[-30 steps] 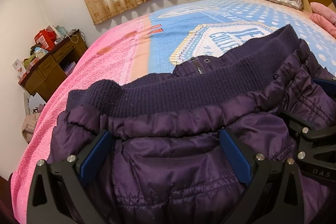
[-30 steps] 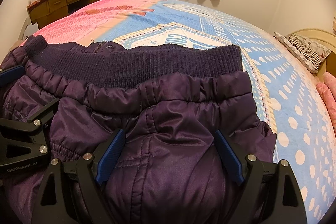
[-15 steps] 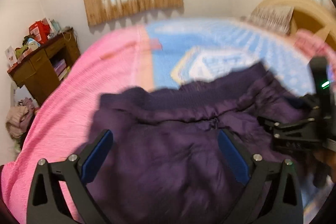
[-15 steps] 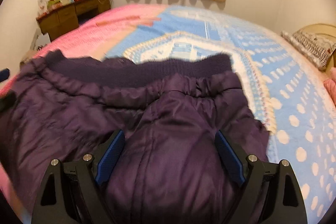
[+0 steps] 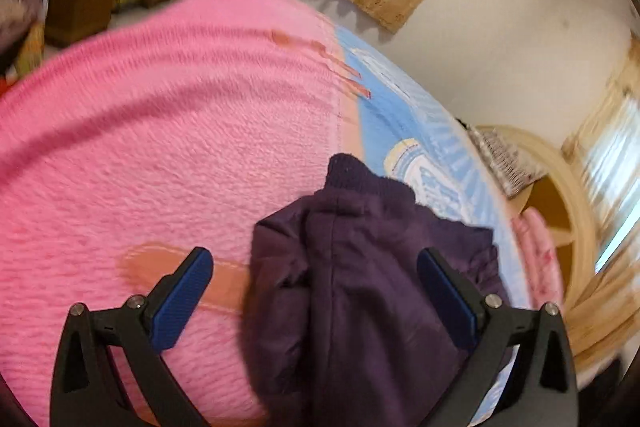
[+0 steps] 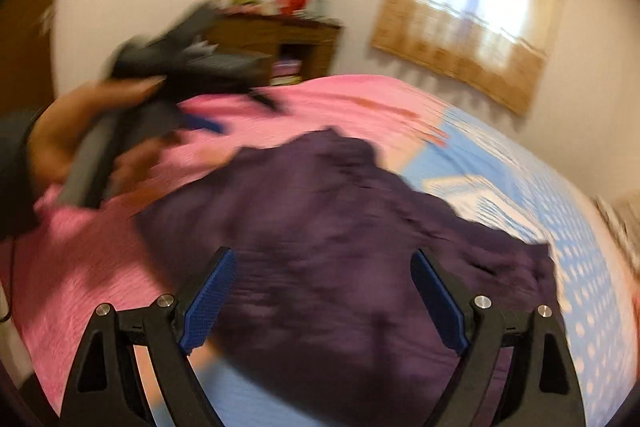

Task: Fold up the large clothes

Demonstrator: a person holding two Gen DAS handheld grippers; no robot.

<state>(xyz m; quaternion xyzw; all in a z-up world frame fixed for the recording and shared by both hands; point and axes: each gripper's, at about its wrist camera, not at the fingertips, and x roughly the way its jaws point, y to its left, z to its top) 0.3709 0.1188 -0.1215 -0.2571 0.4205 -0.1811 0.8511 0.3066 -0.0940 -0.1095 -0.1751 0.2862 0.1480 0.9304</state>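
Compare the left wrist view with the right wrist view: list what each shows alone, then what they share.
Left wrist only: the curved wooden headboard and a patterned pillow.
Right wrist only: a person's hand holding the left gripper.
Both: the dark purple padded jacket on the pink and blue bedspread, the brown wooden desk and the curtained window.

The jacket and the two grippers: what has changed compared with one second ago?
Both grippers, left and right, have pulled back from the jacket and swung left toward the pink blanket. Nothing was taken or let go. Both stay open and empty; the jacket stays on the bed.
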